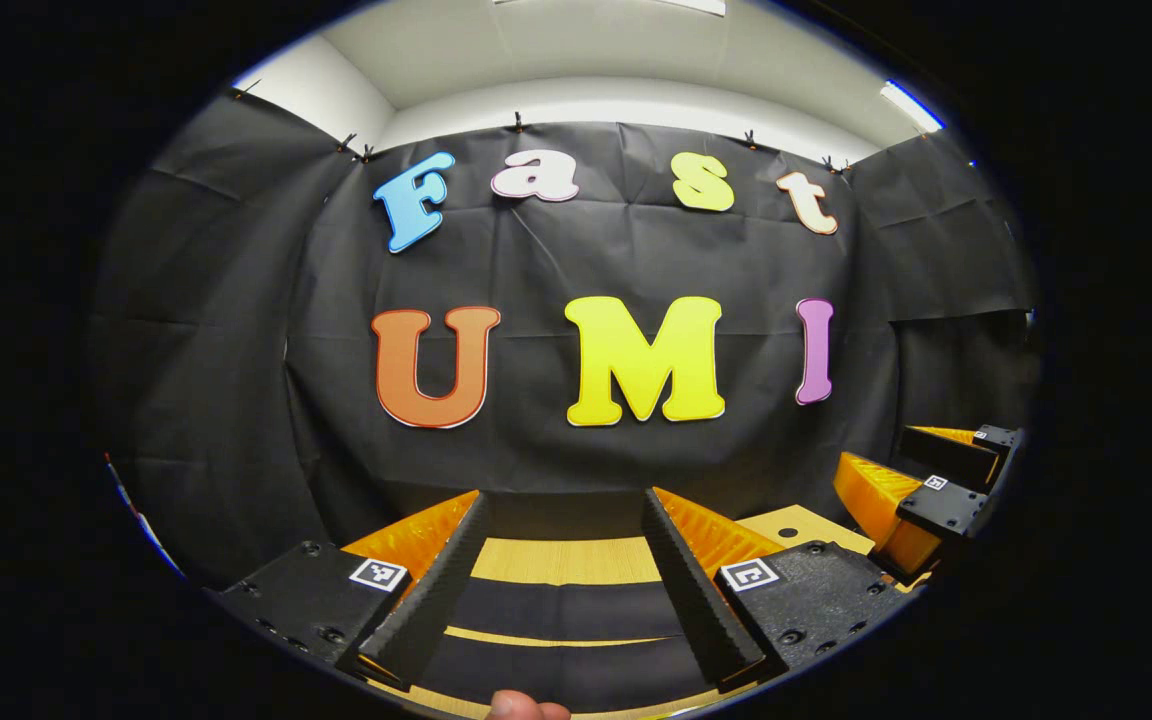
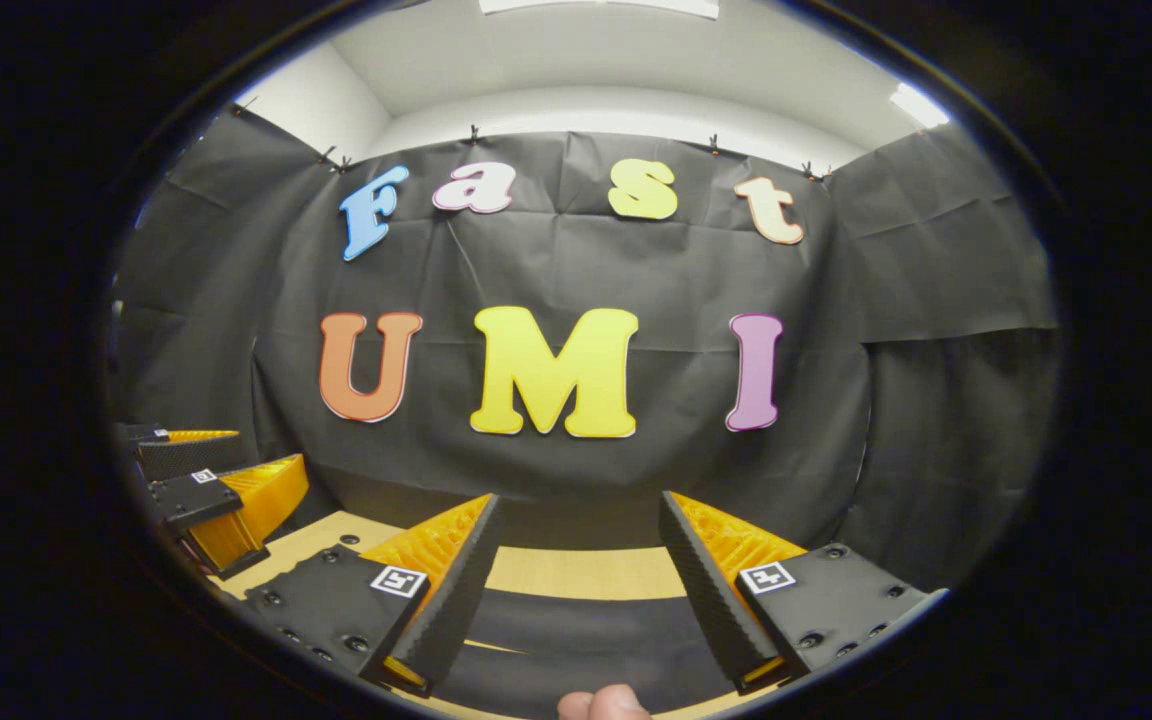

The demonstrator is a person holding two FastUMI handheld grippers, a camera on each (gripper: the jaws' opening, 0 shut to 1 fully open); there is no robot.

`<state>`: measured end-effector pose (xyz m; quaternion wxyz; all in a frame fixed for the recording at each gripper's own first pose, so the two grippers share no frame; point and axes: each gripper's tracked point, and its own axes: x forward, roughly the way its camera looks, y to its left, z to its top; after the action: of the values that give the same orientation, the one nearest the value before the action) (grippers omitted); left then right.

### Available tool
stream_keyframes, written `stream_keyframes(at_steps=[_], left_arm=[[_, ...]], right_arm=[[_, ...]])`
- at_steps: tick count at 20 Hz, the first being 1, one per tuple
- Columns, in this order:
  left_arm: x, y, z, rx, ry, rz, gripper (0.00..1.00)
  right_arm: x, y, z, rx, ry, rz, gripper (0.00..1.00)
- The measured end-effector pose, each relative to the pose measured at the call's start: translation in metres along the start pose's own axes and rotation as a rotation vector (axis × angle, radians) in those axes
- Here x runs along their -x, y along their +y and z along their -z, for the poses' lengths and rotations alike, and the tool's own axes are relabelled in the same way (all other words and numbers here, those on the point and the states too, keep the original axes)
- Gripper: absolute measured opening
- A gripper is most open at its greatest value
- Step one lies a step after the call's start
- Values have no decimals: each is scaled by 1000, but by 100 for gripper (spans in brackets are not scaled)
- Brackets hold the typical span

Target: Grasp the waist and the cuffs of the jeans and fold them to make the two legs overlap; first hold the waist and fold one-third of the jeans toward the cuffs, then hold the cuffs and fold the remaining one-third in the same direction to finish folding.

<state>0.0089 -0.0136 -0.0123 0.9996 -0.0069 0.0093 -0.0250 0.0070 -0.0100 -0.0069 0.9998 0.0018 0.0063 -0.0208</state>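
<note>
Grippers x2, left gripper (image 1: pixel 561 580) & right gripper (image 2: pixel 576 585), both w/ fingers apart over wooden table (image 1: pixel 566 560), dark fabric (image 1: pixel 561 610) below.

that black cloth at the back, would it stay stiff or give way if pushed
Likely floppy: the black cloth shows creases and wrinkles. Probably light, since small clips along its top edge hold it up.

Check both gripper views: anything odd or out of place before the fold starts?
Nothing stands out. Left gripper and right gripper are both open, held side by side above the wooden table, facing the black cloth wall. Both hold nothing.
</note>
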Motion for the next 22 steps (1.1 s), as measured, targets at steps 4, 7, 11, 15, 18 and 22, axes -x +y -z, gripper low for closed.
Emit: stream_keyframes(at_steps=[4, 7, 11, 15, 18, 22], left_arm=[[-1, 5, 2, 14, 7, 9, 98], [-2, 28, 8, 10, 6, -11, 98], [4, 84, 43, 64, 84, -93, 98], [12, 146, 100, 173, 205, -208, 99], [23, 185, 155, 322, 328, -298, 98], [52, 217, 219, 599, 476, -451, 99]], right_arm=[[1, -8, -2, 12, -6, 14, 93], [1, -20, -2, -3, 2, 12, 93], [6, -73, 21, -9, 88, 75, 98], [23, -151, 58, 48, 193, 194, 97], [31, -206, 97, -10, 300, 261, 97], [37, -262, 169, -196, 489, 333, 93]])
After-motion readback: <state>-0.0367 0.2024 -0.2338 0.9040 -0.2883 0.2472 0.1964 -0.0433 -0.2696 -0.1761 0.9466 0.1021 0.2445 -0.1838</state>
